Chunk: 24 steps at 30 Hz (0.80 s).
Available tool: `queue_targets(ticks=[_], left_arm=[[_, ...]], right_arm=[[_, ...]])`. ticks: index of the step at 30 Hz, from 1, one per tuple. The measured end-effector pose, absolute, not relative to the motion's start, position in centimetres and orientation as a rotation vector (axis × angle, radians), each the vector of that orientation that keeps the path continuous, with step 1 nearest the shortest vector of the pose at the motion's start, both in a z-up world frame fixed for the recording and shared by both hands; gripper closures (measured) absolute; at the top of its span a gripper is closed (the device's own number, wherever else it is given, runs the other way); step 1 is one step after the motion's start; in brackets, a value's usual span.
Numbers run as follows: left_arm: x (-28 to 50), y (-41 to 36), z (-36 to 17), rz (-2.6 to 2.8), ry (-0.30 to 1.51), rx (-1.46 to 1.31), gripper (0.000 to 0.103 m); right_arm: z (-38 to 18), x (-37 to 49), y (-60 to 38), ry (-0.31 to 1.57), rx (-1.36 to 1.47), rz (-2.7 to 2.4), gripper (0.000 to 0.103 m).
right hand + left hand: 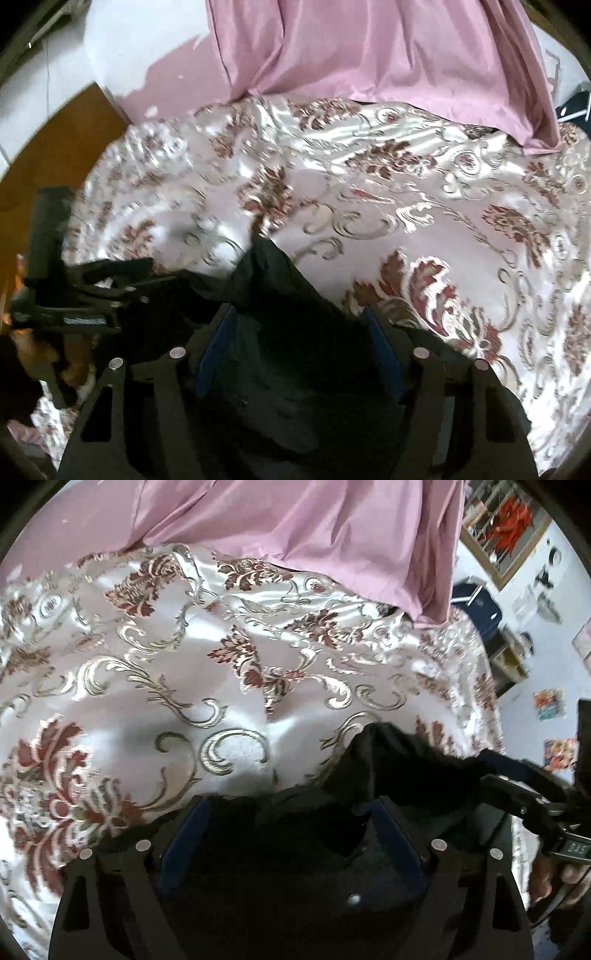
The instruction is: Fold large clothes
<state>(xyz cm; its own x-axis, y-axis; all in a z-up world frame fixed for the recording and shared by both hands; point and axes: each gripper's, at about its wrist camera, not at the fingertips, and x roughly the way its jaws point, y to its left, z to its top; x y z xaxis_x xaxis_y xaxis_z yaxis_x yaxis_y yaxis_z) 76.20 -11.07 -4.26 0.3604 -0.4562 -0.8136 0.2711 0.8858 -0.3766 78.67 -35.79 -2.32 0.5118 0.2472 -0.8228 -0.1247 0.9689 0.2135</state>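
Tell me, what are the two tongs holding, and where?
Both have the same black garment between their fingers. The left tongs and right tongs each take a bunched edge of it, side by side, above the flowery bedspread.

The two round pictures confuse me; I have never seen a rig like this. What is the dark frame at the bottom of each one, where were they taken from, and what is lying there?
There is no robot here. A person holds a two-finger gripper in each hand, and each gripper carries a wide-angle camera that looks along its fingers, which is why the pictures are round. The dark frame with blue pads is the gripper itself. One picture is from the left gripper, with the other gripper showing at its right edge. The other picture is from the right gripper. Both point down at a shiny flowered bedspread, with pink cloth hanging behind it. A black garment lies bunched up and fills the gap between both pairs of fingers. Whether the pads are pinching it I cannot tell.
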Motion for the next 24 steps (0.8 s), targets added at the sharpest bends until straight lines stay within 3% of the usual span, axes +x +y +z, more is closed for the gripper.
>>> queue_targets(ticks=[3, 7, 10, 18, 24], left_arm=[[77.4, -9.9, -5.3, -0.458, 1.156, -0.363, 0.015], [78.3, -8.7, -7.1, -0.434, 1.254, -0.528, 0.015], [78.1, -7.9, -7.2, -0.478, 1.247, -0.572, 0.015], [75.6, -9.0, -4.5, -0.625, 1.154, -0.098, 0.014], [74.7, -10.8, -4.9, -0.592, 1.041, 0.204, 0.014]], right_arm=[[-2.4, 79.2, -36.9, 1.008, 0.223, 0.217, 0.038], [-3.4, 79.7, -38.2, 1.02, 0.349, 0.216, 0.052], [-3.4, 78.9, -37.9, 1.021, 0.282, 0.278, 0.054], [-2.8, 77.9, -37.3, 1.108, -0.112, 0.364, 0.053], [-3.2, 78.8, -37.3, 1.112, -0.141, 0.361, 0.054]])
